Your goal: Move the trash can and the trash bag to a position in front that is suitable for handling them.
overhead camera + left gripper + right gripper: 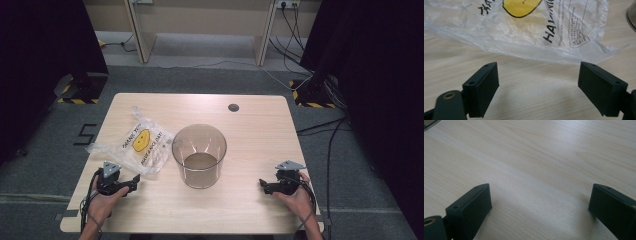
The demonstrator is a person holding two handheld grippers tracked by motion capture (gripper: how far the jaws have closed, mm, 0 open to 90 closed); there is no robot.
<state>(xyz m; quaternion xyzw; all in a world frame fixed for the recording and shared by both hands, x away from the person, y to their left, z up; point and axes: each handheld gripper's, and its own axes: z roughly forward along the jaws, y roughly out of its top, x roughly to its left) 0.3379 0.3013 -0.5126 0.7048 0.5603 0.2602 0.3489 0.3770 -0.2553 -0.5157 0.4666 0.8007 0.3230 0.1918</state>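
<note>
Left gripper (134,183) held released, just short of bag (137,142) edge. Right gripper (263,185) held released over bare table (240,205). Bin (199,155) stood between, touching bag.

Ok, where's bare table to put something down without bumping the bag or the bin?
Bare wood runs right of the clear bin to the table edge, and along the front between left gripper and right gripper. The far strip near the round hole is free too. The plastic bag crowds the left.
</note>
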